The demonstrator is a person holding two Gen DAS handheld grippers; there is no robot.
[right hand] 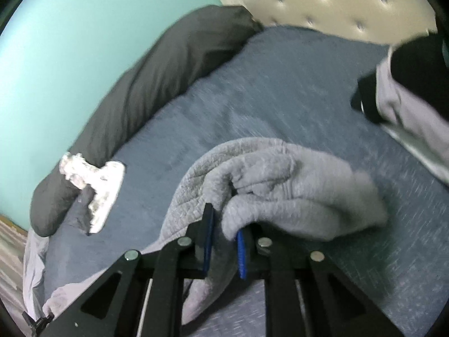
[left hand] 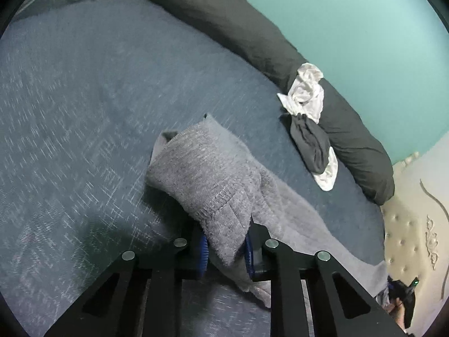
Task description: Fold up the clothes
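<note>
Right now you look to be at the start of a fold: both claws have a pinch on the grey knitted garment [left hand: 207, 185] and its near edge is off the blue bedspread [left hand: 84, 98], while the far part lies on the bed in front of you. The garment sits near the middle of the mattress, well apart from the long dark bolster [left hand: 252, 42] along the teal wall.

Your left gripper [left hand: 226, 252] has its jaws drawn close together on a thick fold of the ribbed knit; the blue pads [left hand: 203, 255] press it from both sides and cloth hangs below them. Your right gripper [right hand: 224, 241] is likewise nearly closed, with a bunched roll of the same grey fabric [right hand: 280, 185] caught between its blue pads [right hand: 242, 255].

My read is that the next move calls for carrying both held points forward together, keeping the edge taut between them, and laying it over the far part so the edges meet. The right-hand bunch looks lumpy, so it may need smoothing.

Keep clear of the crumpled white and dark clothes [left hand: 308, 118] resting against the bolster, and the tufted headboard [right hand: 336, 2] beyond.
</note>
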